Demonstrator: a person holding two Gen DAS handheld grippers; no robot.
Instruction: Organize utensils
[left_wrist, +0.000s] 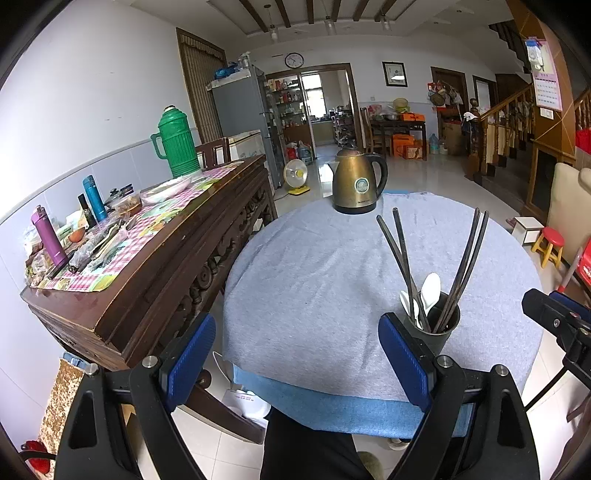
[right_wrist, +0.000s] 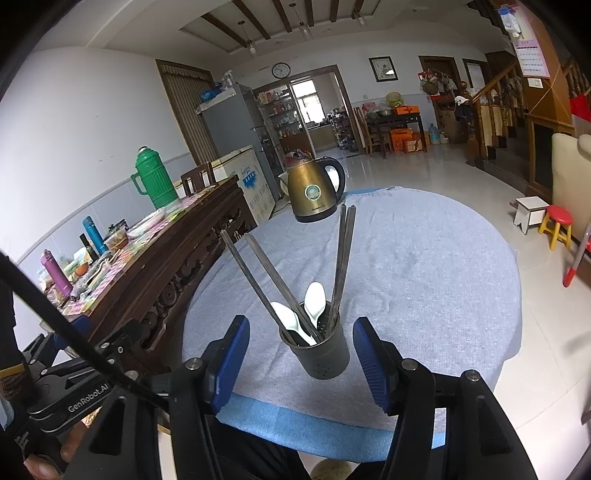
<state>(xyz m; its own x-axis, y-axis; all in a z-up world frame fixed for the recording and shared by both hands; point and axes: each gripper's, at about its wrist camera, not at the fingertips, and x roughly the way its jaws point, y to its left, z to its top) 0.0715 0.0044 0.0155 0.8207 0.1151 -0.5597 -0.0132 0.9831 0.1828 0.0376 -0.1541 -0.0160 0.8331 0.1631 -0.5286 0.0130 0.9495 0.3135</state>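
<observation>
A dark utensil cup (left_wrist: 436, 332) (right_wrist: 321, 358) stands near the front edge of the round table, which is covered by a grey-blue cloth (left_wrist: 314, 277) (right_wrist: 424, 277). Several dark chopsticks (left_wrist: 400, 254) (right_wrist: 343, 254) and two white spoons (left_wrist: 430, 291) (right_wrist: 314, 299) stick up out of the cup. My right gripper (right_wrist: 302, 332) is open, its blue fingers (right_wrist: 371, 365) on either side of the cup without touching it. My left gripper (left_wrist: 299, 354) is open wide over bare cloth, with the cup just beyond its right finger (left_wrist: 404, 358).
A brass-coloured kettle (left_wrist: 356, 184) (right_wrist: 314, 192) stands at the table's far edge. A carved wooden sideboard (left_wrist: 147, 280) on the left carries a green thermos (left_wrist: 177, 147), bottles and food. A red stool (left_wrist: 550, 242) and a white stool sit on the floor at right.
</observation>
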